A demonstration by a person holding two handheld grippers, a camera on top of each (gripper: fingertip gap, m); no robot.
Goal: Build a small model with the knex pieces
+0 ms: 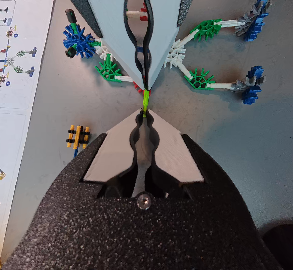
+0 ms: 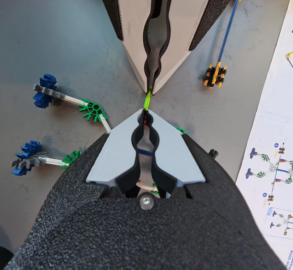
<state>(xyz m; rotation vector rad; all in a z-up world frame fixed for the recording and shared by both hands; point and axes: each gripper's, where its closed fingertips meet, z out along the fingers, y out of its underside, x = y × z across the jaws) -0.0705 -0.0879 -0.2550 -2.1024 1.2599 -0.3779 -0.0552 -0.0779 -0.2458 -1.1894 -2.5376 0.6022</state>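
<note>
My left gripper (image 1: 144,112) is shut on the near end of a lime green rod (image 1: 146,99) and holds it just above the grey table. In the right wrist view the same gripper (image 2: 150,91) pinches the rod (image 2: 147,101) from the far side. My right gripper (image 2: 145,111) faces it with its pads closed together. Its tips meet the rod's other end over a red connector (image 2: 145,121). In the left wrist view this gripper (image 1: 146,88) covers most of the red connector (image 1: 136,86). A toy assembly lies under and around it.
The assembly has a white hub (image 1: 175,55), green connectors (image 1: 206,28) and white rods ending in blue and grey gears (image 1: 253,20). A blue connector cluster (image 1: 77,42) lies to the left. A yellow and black piece (image 1: 78,136) on a blue rod lies beside an instruction sheet (image 1: 19,72). My left and right fingertips are right by each other. The white hub (image 1: 175,55) sits 6 cm or so from the ends of my right fingers.
</note>
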